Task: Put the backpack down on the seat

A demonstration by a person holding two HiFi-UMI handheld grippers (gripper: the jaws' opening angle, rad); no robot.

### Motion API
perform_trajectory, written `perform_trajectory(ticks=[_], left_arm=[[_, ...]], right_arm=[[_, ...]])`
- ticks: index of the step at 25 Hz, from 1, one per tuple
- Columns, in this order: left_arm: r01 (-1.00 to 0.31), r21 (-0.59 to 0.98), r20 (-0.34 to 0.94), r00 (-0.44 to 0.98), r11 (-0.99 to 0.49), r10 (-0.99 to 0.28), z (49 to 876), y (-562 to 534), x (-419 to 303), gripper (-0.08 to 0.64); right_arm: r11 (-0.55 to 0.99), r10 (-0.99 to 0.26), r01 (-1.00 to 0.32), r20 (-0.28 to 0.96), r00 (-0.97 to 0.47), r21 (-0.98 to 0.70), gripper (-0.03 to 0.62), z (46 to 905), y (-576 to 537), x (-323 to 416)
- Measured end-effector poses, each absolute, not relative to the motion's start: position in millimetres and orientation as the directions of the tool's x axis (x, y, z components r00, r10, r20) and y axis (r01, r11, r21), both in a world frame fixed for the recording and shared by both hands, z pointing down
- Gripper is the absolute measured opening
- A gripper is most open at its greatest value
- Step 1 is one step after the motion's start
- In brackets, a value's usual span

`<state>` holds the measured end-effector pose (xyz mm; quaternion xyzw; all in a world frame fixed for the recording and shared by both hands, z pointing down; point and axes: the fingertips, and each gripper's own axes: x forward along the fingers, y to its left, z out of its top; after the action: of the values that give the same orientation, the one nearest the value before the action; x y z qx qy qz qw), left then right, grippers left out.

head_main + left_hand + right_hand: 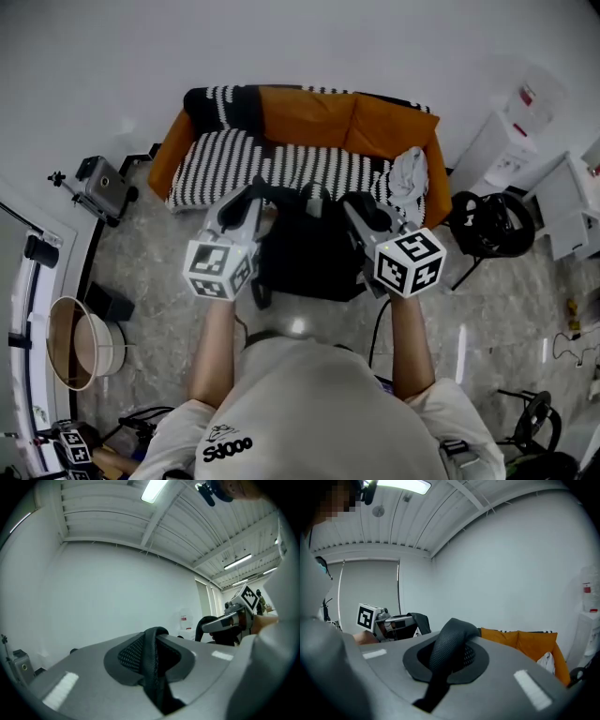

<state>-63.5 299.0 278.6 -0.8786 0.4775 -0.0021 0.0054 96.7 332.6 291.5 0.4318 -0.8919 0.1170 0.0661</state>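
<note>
A black backpack (309,248) hangs in the air between my two grippers, just in front of the sofa's striped seat (281,164). My left gripper (258,194) is shut on one mesh shoulder strap (151,667), which runs up between its jaws in the left gripper view. My right gripper (350,202) is shut on the other mesh strap (449,651), which loops over its jaws in the right gripper view. Both grippers point toward the sofa, and the bag's body sits below and between them. The orange back cushions (347,117) lie beyond the seat.
A white cloth (408,173) lies at the seat's right end. A black round-backed chair (492,223) and white cabinets (511,141) stand to the right. To the left sit a camera on a stand (98,183) and a round basket (80,342). The floor is marble.
</note>
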Motion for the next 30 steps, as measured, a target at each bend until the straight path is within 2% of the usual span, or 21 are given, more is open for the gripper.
perform_trajectory(ticks=[15,30], left_arm=[[-0.830,-0.034,0.113,0.550,-0.556,-0.828,325.7,291.3,-39.8,0.049],[-0.813,-0.030,0.131,0.574,-0.582,-0.808,344.6,185.1,-21.9,0.049]], right_arm=[[0.585,-0.733,-0.787,0.288,-0.616,-0.196,0.005,332.5,314.4,108.7],[0.553,-0.745,-0.810,0.321,-0.585,-0.194,0.003,346.9,211.6,127.3]])
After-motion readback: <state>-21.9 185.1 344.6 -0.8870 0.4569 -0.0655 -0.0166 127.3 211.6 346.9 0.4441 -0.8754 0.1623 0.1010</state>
